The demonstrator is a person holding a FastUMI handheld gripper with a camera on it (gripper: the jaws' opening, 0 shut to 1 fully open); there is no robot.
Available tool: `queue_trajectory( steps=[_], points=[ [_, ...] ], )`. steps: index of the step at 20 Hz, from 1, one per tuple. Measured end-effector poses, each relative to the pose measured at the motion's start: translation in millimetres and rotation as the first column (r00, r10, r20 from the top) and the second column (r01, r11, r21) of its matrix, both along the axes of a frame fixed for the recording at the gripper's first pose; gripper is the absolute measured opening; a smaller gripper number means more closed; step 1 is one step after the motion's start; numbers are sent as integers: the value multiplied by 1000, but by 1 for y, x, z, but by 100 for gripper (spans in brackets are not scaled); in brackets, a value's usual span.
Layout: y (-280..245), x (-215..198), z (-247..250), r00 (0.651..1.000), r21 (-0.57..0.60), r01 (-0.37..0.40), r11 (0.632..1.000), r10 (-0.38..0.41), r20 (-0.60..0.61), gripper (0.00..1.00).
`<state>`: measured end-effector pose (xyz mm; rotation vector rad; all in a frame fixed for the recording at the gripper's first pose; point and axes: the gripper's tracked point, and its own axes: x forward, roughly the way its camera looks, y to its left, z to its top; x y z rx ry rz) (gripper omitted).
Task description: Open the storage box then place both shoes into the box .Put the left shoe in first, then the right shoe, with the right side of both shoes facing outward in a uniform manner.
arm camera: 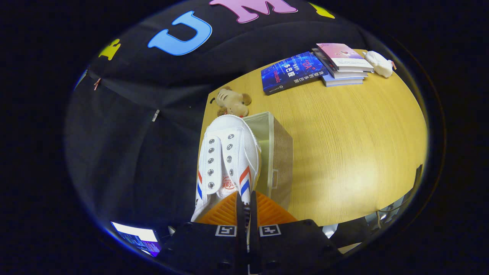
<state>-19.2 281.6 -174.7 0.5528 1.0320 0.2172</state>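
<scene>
We hold the gripper (246, 202) nearly closed, its two orange fingers (223, 212) pinched on the collar edge of a white canvas shoe (229, 152), one finger inside the opening and one against the outer side panel. The shoe hangs straight ahead of the fingers, toe pointing away from us, its eyelets, flap and red and blue side stripes turned up to the camera. No laces show in the eyelets.

Just beyond and to the right of the shoe stands the storage box (280, 152), a beige fabric cube with its top open and a pale lining visible inside. The shoe's toe overlaps the box's near left rim in our view; we cannot tell whether it touches the fabric or hangs above it.

The box sits near the left edge of a light wooden table (355, 152). Past the box, close to the table's far left corner, lies a small brown plush toy (232, 102). Farther off and to the right we see a blue book (293, 71) lying flat, a stack of books (343, 63) beside it, and a white soft object (379, 63) just beyond the stack.
</scene>
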Motion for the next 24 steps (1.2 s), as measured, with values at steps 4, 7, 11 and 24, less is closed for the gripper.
queue_trajectory(
  steps=[4,7,11,24],
  points=[
    [10,12,-25,999,-67,13,998,-15,-34,7],
    [10,16,-40,999,-136,11,991,-18,-45,7],
    [25,6,-50,997,-147,-32,989,21,-70,12],
    [-3,9,29,971,-152,-103,983,133,197,99]
  ],
)
